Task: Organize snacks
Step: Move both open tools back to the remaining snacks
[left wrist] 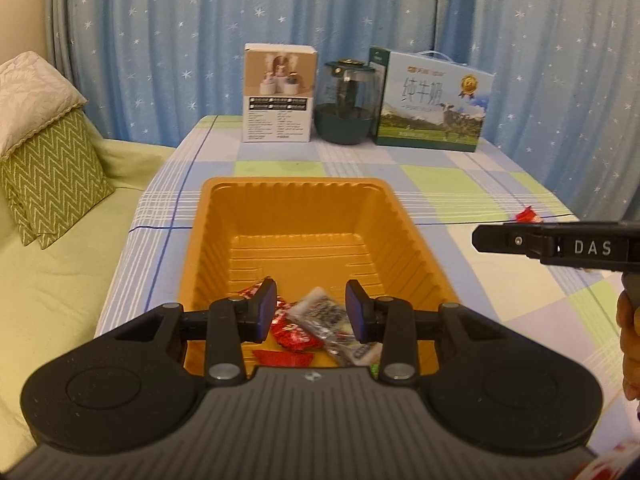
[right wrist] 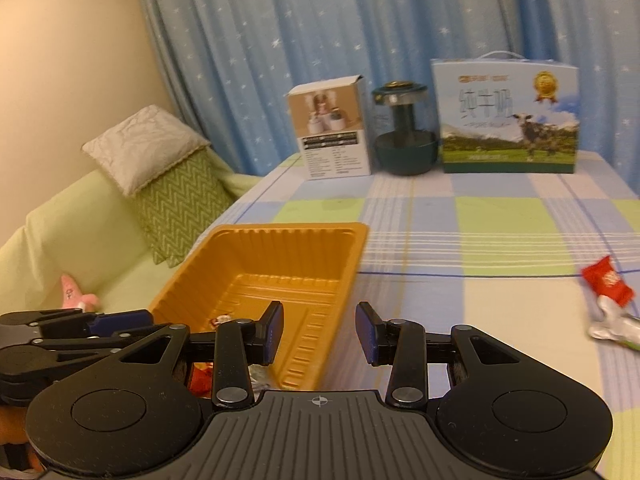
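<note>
Blue-padded jaws of the left gripper [left wrist: 311, 310] stand narrowly apart with nothing pinched between them, hanging over the near end of the orange ribbed plastic tray [left wrist: 208, 248]. Under that gap, on the tray floor, lie red foil snack packets [left wrist: 294, 336] and a clear-wrapped dark snack bar [left wrist: 326, 318], bunched together at the near wall; the far half of the tray is bare.

To the right, the right gripper [right wrist: 320, 330] also holds its jaws at a small gap with nothing between them, poised above the tray's right rim and the checked blue, green and white tablecloth [right wrist: 500, 216]. From the left camera its black body juts in from the right edge, with part of a hand [left wrist: 628, 332] behind it.

Further right on the cloth, well apart from the tray, sits a loose red-wrapped snack [right wrist: 606, 280] touching a crumpled silver wrapper [right wrist: 612, 326]. Nothing lies between it and the right gripper but open cloth.

Along the table's far edge stand a white cardboard box with a product photo [left wrist: 280, 92], a dark green glass-domed appliance [left wrist: 348, 104] just beside it, and a blue milk carton case with a cow picture [left wrist: 434, 102]. Behind them hangs a blue star-print curtain [left wrist: 160, 40]. Left of the table are a pale green sofa [left wrist: 48, 280], a green zigzag cushion [left wrist: 52, 180] topped by a cream cushion [left wrist: 32, 92], and a small pink plush toy [right wrist: 74, 292].
</note>
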A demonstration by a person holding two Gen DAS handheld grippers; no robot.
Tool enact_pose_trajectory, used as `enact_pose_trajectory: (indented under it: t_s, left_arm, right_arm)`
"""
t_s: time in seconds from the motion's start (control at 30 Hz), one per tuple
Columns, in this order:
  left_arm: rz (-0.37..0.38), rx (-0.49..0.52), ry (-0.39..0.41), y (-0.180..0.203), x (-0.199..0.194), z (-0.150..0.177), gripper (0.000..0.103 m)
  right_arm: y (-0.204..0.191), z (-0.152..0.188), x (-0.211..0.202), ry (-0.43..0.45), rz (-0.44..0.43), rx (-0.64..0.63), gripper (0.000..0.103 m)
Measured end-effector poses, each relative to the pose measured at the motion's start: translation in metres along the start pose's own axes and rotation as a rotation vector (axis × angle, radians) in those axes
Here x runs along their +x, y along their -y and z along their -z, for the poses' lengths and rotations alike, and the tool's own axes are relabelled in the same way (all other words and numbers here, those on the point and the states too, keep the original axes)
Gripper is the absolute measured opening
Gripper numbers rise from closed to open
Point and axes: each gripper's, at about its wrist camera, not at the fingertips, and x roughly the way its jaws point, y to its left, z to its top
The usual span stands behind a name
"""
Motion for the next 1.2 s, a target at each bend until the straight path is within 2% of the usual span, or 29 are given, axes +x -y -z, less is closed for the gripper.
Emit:
enact_pose_trajectory:
  t_s: [0.1, 0.23, 0.3, 0.53, 0.87, 1.2]
  left_arm:
    - [0.009, -0.003, 0.008, 0.009, -0.008, 0.0, 0.034]
    - [0.034, 0.01, 0.011, 0.028, -0.019, 0.0, 0.034]
    - [0.047, 0.014, 0.013, 0.037, -0.025, 0.002, 0.034]
    - [0.126, 0.023, -0.001, 0.077, -0.039, 0.009, 0.038]
    - [0.21, 0.08, -0.022, 0.14, -0.044, 0.018, 0.049]
    - [0.277, 0.122, -0.061, 0.188, -0.034, 0.032, 0.057]
  right_arm:
    - [0.008, 0.007, -0.014, 0.007, 0.022, 0.012, 0.042]
    - [0.022, 0.021, -0.035, 0.0, 0.054, 0.042, 0.052]
    - [0.03, 0.03, -0.048, 0.005, 0.074, 0.06, 0.054]
    - [0.062, 0.059, -0.096, 0.032, 0.135, 0.168, 0.06]
    - [0.103, 0.103, -0.155, 0.043, 0.244, 0.228, 0.061]
    - [0.122, 0.128, -0.185, 0.032, 0.335, 0.25, 0.061]
